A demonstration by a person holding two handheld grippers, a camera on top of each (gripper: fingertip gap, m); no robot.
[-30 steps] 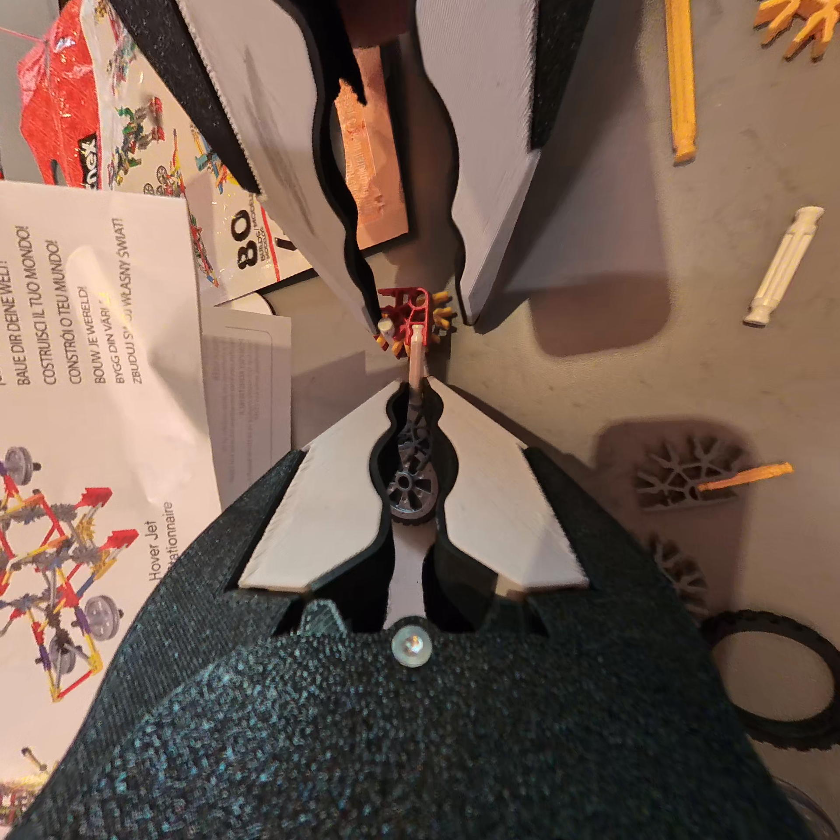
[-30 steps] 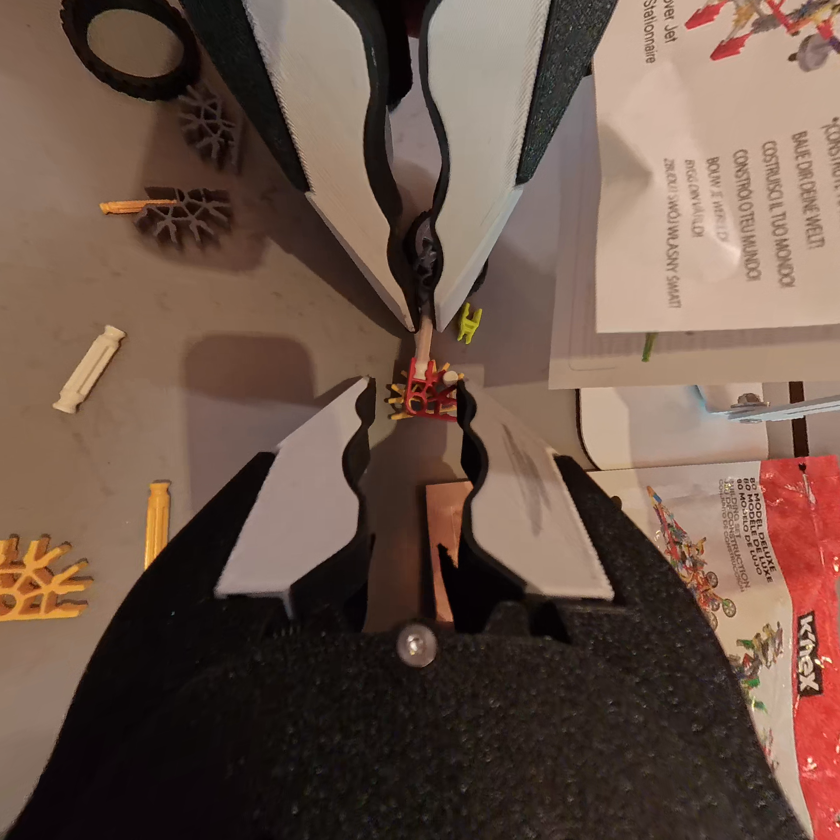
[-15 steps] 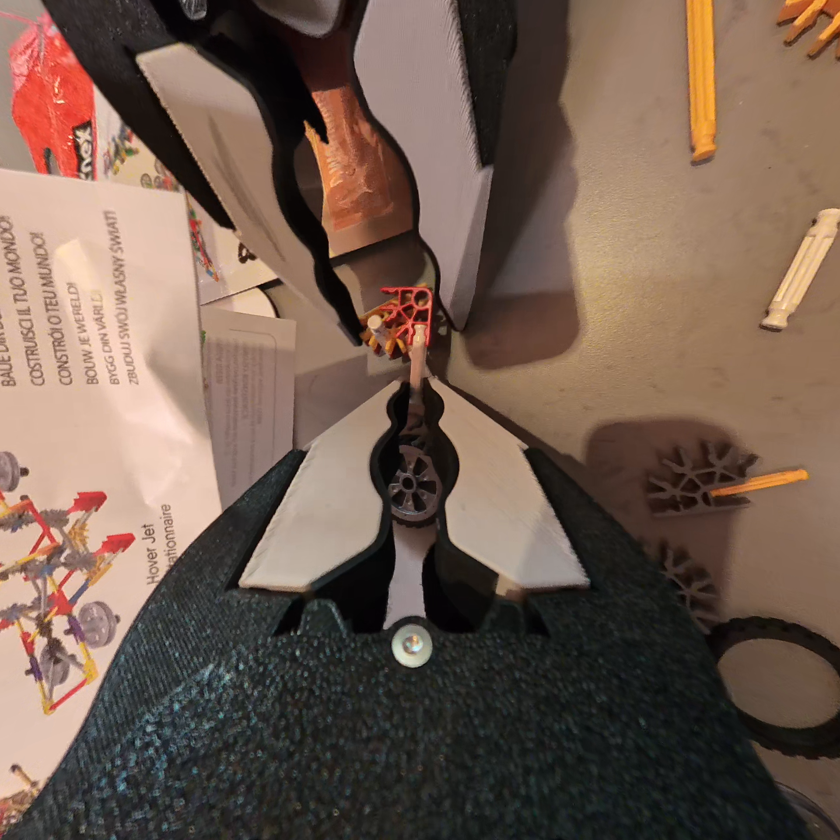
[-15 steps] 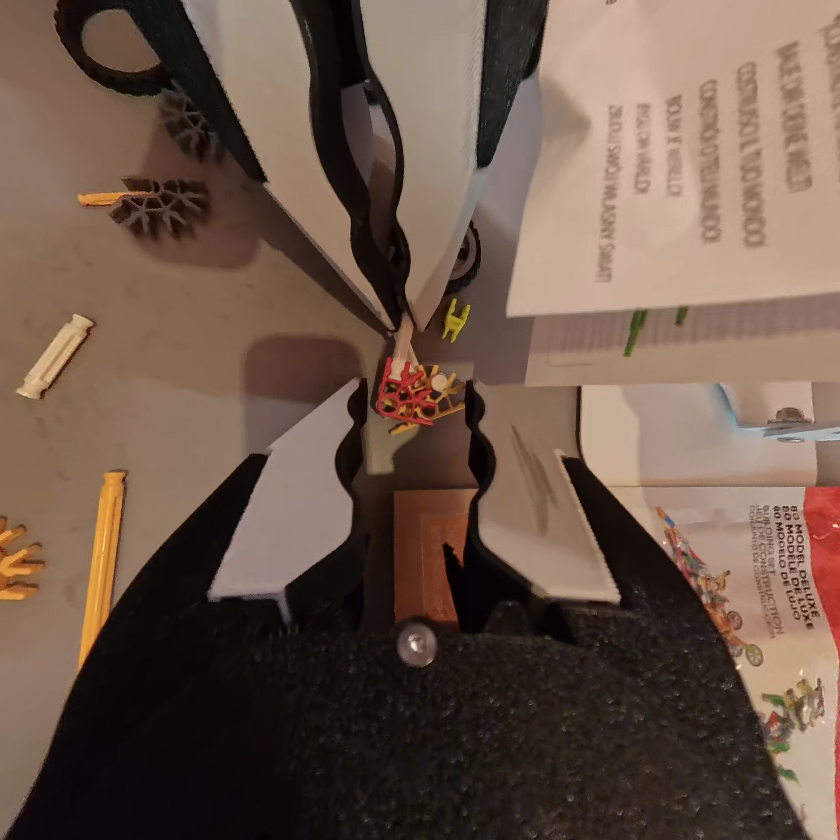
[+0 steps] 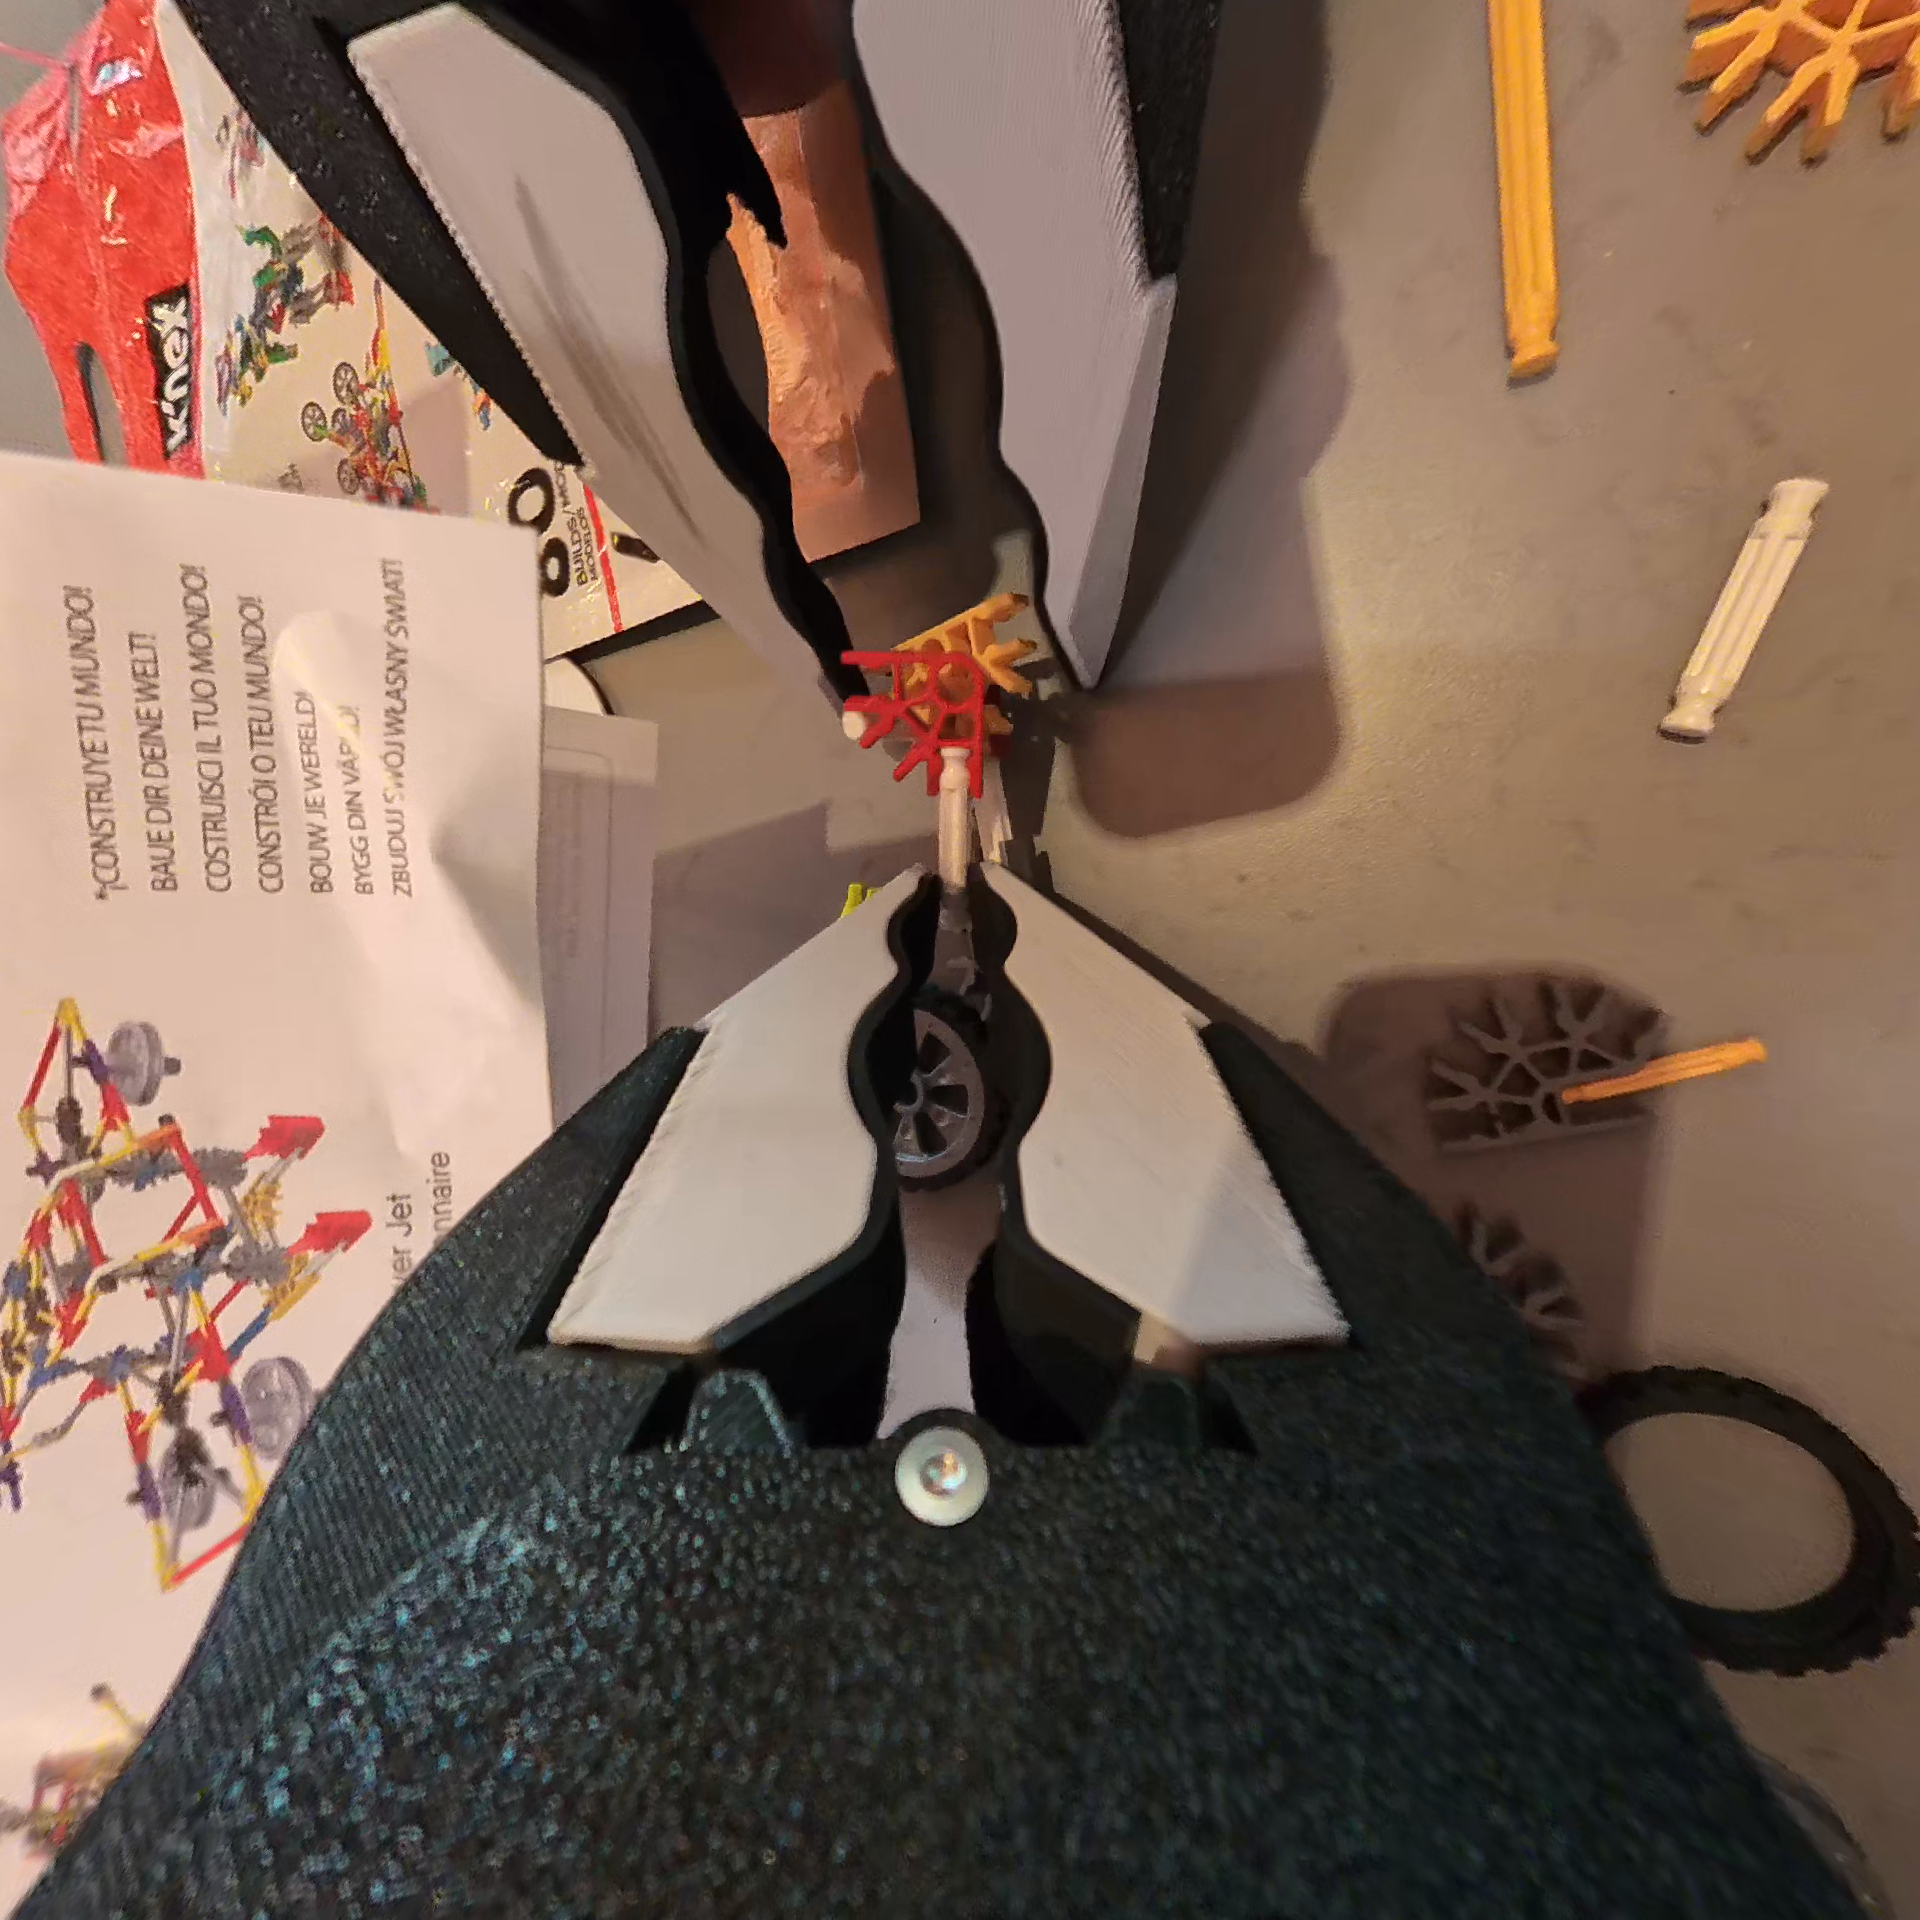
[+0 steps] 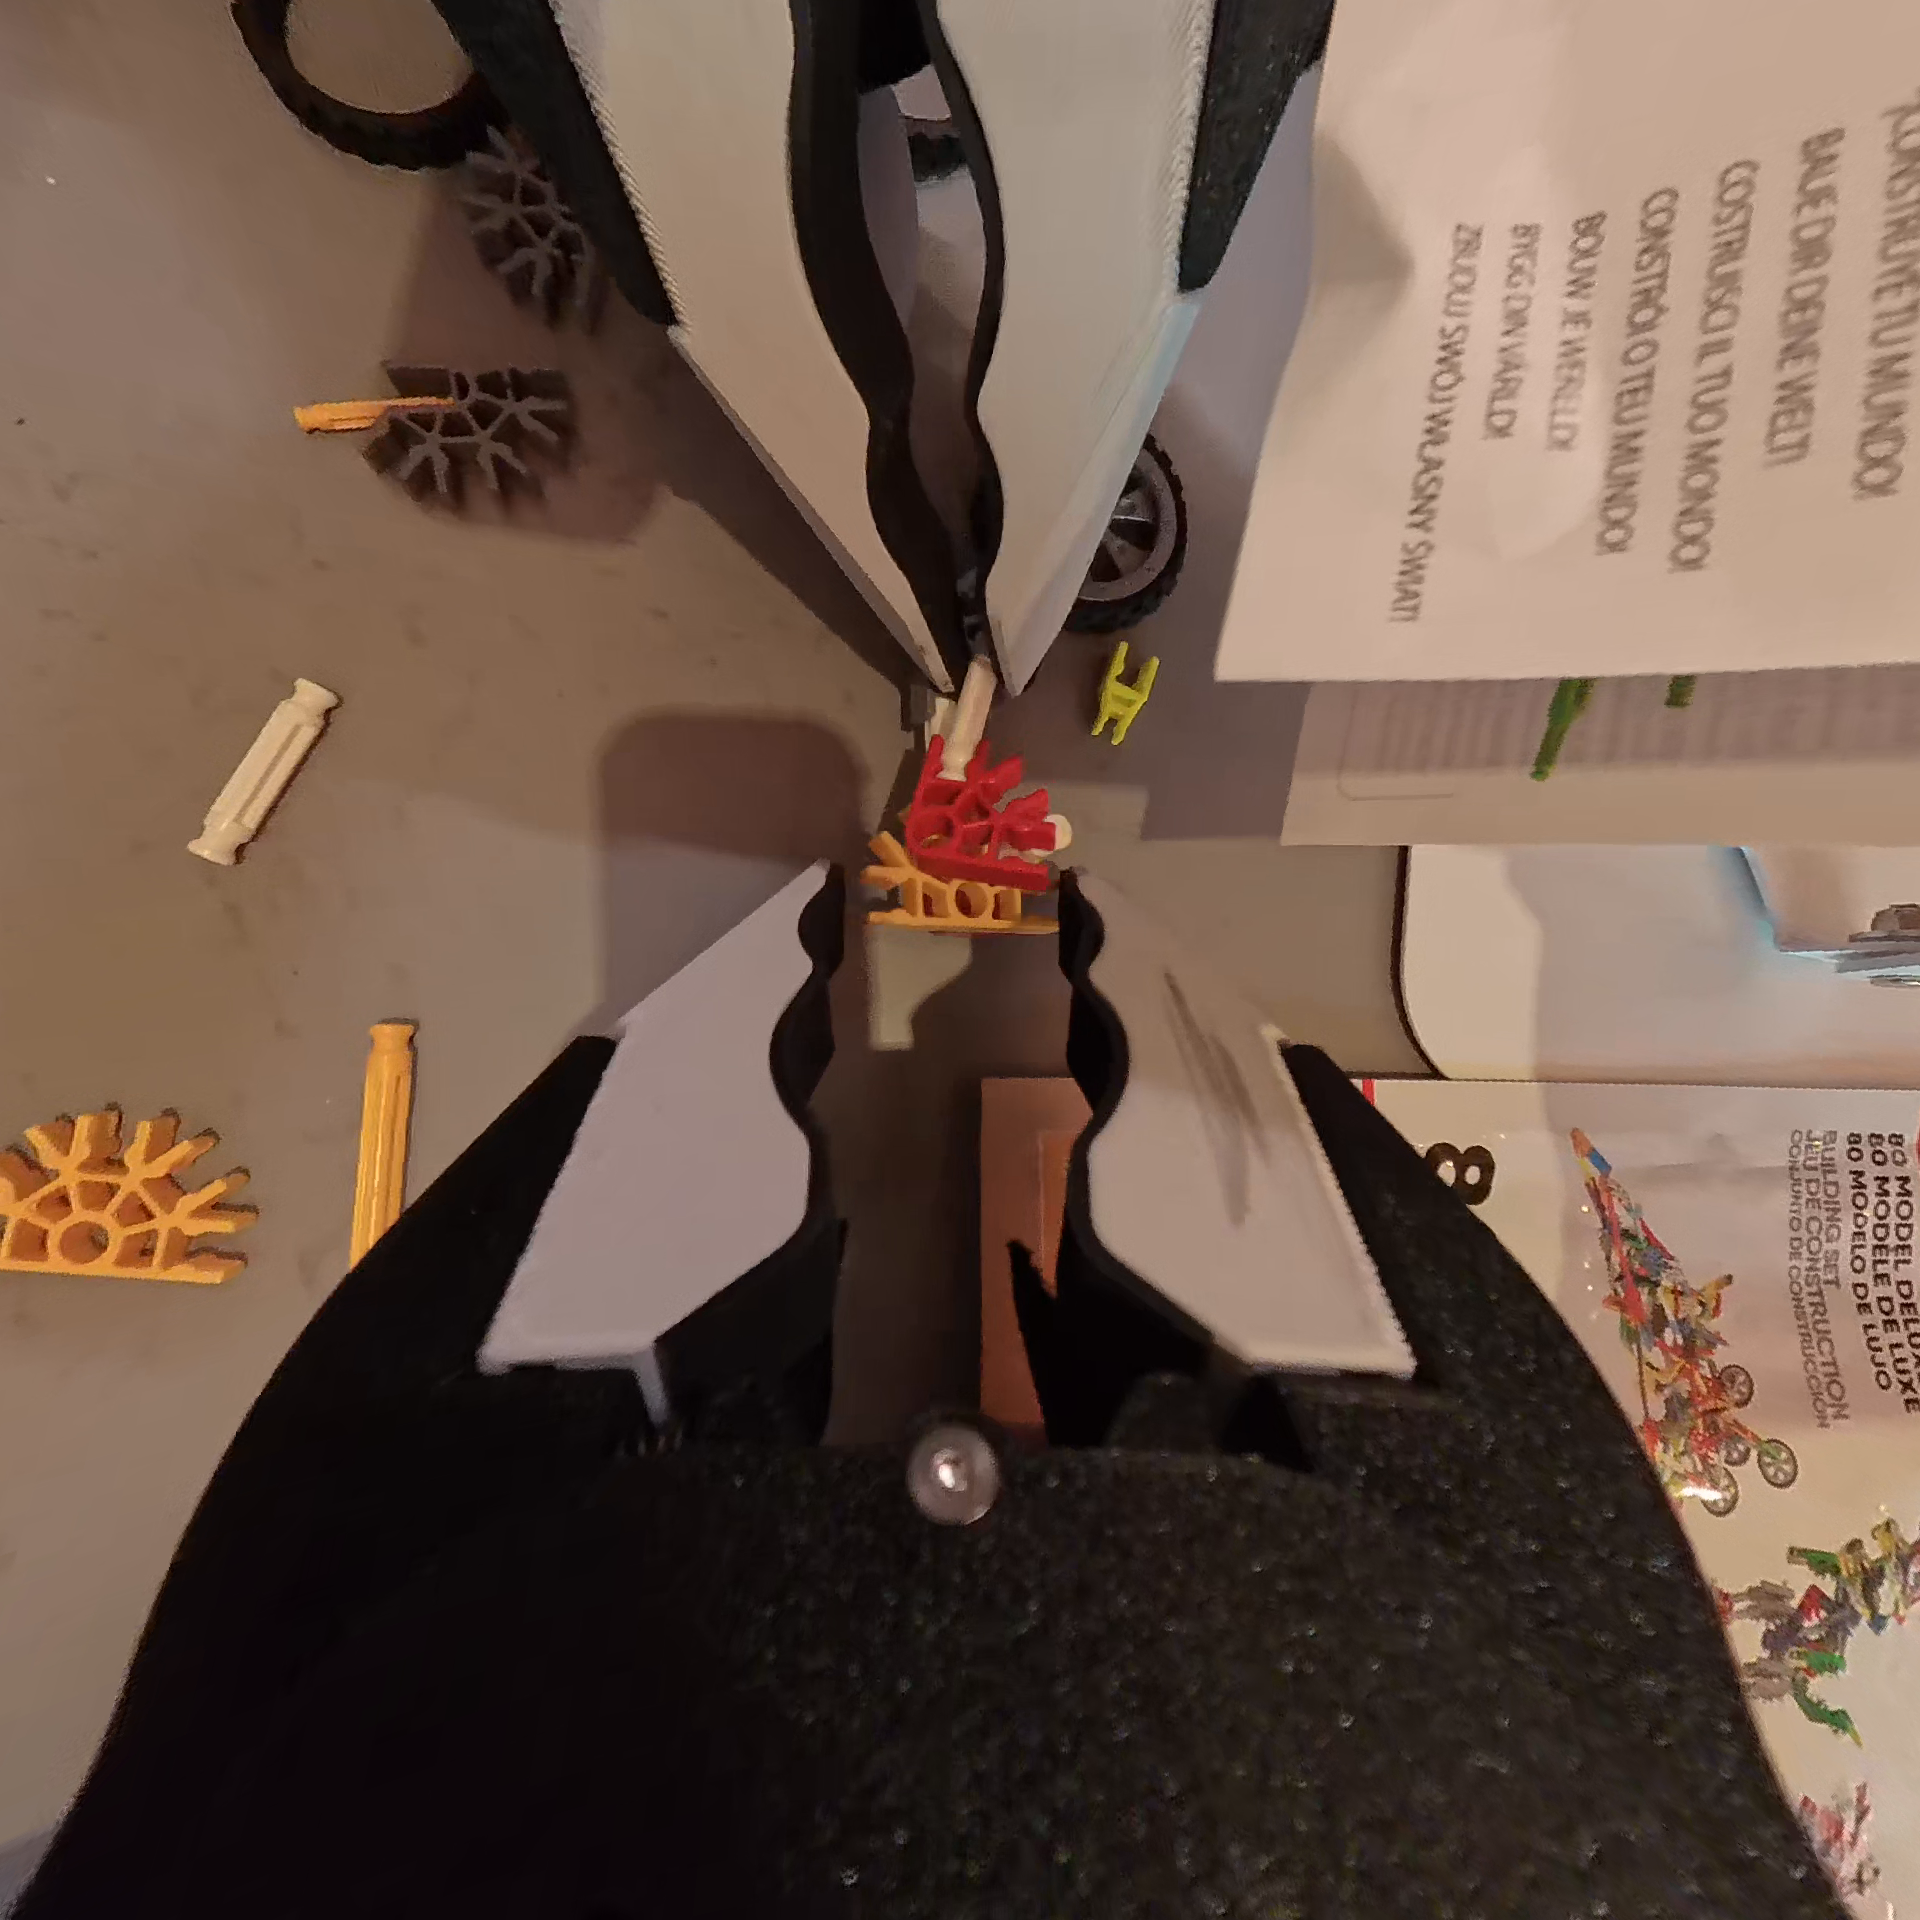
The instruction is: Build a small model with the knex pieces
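Observation:
My left gripper (image 5: pixel 951 883) is shut on a small assembly: a grey wheel (image 5: pixel 940 1101), a dark connector and a white rod (image 5: pixel 951 821) that sticks out past the fingertips. The rod's far end sits in a red connector (image 5: pixel 920 717), which lies against an orange connector (image 5: pixel 977 649). My right gripper (image 6: pixel 948 881) is open. Its fingertips stand either side of the orange connector (image 6: pixel 956 902), just below the red connector (image 6: pixel 977 821). The left gripper (image 6: pixel 971 681) faces it from above, tip to tip. I cannot tell whether the right fingers touch the orange piece.
On the grey table lie a loose white rod (image 6: pixel 265 769), a yellow rod (image 6: pixel 382 1132), an orange fan connector (image 6: pixel 114 1205), a grey connector with an orange rod (image 6: pixel 473 431) and a black tyre (image 5: pixel 1756 1527). An instruction sheet (image 5: pixel 260 831), a red bag (image 5: pixel 104 260) and a copper-coloured plate (image 6: pixel 1023 1247) lie nearby.
The red and orange connectors have turned between the right gripper's open fingers, and the orange one now shows flat. The right gripper has swung slightly. The left gripper stays shut on the assembly.

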